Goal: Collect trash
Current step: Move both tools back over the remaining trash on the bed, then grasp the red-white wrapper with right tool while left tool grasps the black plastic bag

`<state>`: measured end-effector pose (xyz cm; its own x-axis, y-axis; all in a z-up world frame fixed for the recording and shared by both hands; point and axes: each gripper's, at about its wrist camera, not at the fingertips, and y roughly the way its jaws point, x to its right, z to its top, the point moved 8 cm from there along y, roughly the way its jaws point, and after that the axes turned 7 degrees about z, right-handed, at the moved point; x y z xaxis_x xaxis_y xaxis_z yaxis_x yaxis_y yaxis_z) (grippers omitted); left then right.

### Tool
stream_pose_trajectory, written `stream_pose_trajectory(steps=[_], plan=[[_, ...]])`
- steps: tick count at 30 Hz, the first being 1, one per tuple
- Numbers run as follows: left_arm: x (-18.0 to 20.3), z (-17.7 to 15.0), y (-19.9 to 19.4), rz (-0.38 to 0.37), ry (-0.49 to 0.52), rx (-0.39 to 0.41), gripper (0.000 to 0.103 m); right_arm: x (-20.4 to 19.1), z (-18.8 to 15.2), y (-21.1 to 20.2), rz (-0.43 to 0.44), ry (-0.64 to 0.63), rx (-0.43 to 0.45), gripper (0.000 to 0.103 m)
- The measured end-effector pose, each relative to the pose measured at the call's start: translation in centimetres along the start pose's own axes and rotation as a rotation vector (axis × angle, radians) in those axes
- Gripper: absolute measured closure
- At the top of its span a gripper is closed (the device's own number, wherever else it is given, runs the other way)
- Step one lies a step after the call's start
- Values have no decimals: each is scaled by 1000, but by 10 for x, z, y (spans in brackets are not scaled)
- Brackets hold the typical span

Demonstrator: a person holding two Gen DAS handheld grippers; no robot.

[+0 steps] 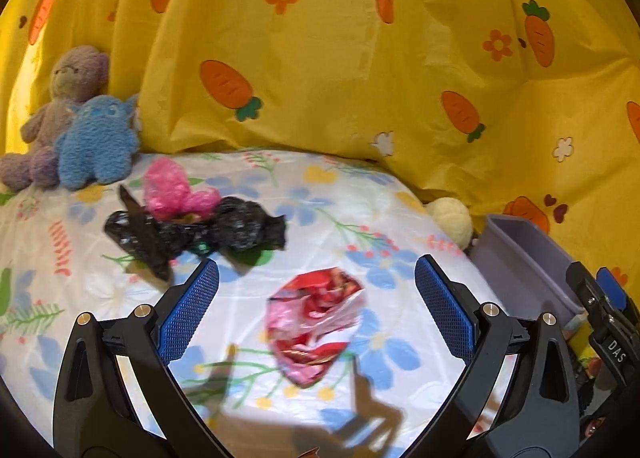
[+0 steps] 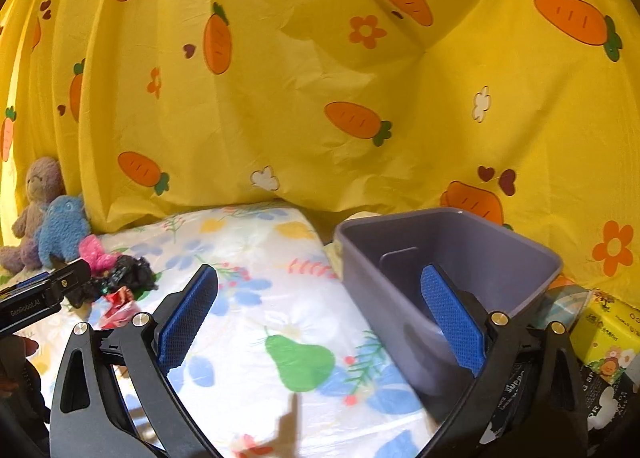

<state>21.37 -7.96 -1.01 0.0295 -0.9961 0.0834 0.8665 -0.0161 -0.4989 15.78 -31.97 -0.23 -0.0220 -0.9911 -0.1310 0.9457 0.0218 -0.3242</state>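
A crumpled red and pink wrapper [image 1: 316, 322] lies on the flowered bedsheet [image 1: 360, 210], low between the fingers of my left gripper [image 1: 317, 268], which stands open and touches nothing. Beyond it lie a black crumpled bag [image 1: 192, 234] and a pink bag [image 1: 172, 190]. A purple bin [image 2: 480, 242] stands at the bed's right edge. My right gripper [image 2: 319, 274] is open and empty, its right finger in front of the bin's near wall. The right wrist view also shows the left gripper [image 2: 56, 278] at the far left, near the red wrapper [image 2: 118, 304].
A purple plush bear [image 1: 68, 98] and a blue plush [image 1: 96, 138] sit at the back left against a yellow carrot-print curtain [image 1: 340, 58]. A cream plush [image 1: 450, 218] lies beside the bin. A yellow printed box [image 2: 608, 334] stands right of the bin.
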Motion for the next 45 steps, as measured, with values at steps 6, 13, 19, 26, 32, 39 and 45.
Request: stream_pose_trajectory(steps=[6,13,19,26,32,39,45], plan=[[-69,-6,-8,134,-67,1,6,-74,-22,16,129,-91,-90,6],[-114,-11,-19,211,-101,9,6,-138,-48,39,225,-157,-191,6],[-140,-17,-18,253,-124,2,6,-169,-60,56,261,-176,-253,6],[-155,-22,-9,263,-147,-16,6,-179,-68,76,254,-180,-307,6],[-158,-23,-2,258,-154,-28,6,-184,-68,96,248,-183,-341,11],[-161,-25,4,262,-153,-40,6,-192,-82,120,273,-175,-437,28],[-160,-23,6,258,-150,-39,6,-195,-86,121,297,-183,-451,51]])
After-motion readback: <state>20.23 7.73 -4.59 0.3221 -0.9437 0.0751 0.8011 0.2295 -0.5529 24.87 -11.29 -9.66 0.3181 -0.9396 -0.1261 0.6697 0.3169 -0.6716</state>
